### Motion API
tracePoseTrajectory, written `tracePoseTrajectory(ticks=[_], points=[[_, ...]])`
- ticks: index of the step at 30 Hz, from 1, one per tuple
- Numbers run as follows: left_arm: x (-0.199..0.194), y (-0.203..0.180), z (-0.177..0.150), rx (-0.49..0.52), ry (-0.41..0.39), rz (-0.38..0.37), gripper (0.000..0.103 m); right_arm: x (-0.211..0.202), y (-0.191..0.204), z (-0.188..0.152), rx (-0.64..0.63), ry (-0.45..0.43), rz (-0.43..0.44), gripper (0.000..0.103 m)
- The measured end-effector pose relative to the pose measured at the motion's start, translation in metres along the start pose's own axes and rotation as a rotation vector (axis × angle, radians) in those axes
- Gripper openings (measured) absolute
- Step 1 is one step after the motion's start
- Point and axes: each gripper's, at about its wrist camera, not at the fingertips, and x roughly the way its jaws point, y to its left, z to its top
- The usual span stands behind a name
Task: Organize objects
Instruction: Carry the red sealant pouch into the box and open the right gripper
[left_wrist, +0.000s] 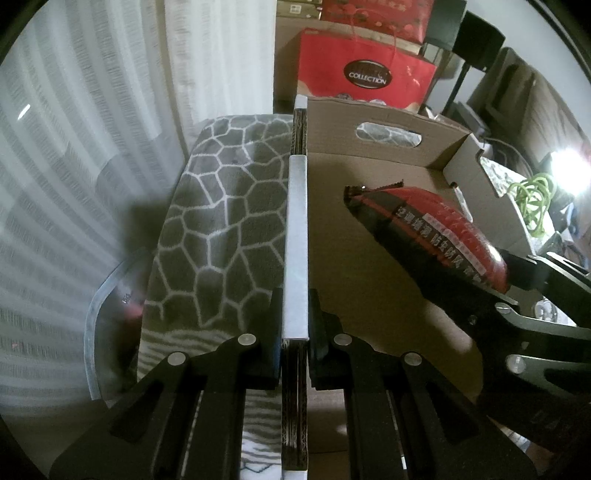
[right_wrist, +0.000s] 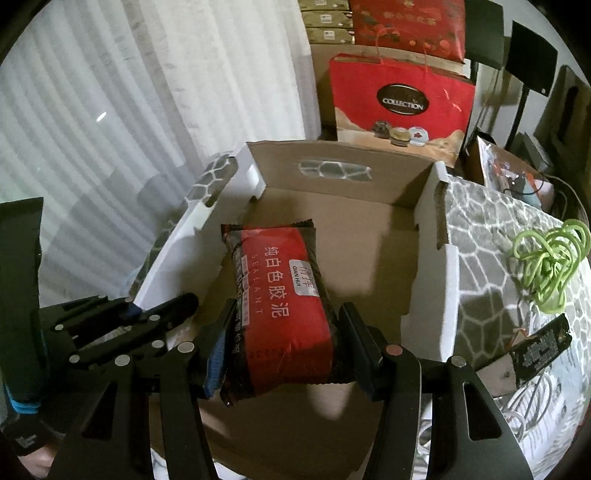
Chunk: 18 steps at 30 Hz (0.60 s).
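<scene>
Over one cardboard box (right_wrist: 332, 229), one sealant packet (right_wrist: 280, 306) — two tools

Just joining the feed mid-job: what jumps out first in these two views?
The red packet stands out, clamped in the right gripper above the open cardboard box. The left gripper pinches the box's side wall. A green cord lies coiled on the grey patterned cloth right of the box.

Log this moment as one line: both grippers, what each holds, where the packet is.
left gripper: shut on box wall | right gripper: shut on packet | packet: over the open box, not released
</scene>
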Motion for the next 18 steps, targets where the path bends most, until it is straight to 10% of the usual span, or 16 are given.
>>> tracePoseTrajectory(ticks=[18], points=[[0.002,0.001,0.000,-0.004,0.002,0.004,0.010,-0.055,-0.016,0.002,0.001,-0.102,-0.011,0.068]])
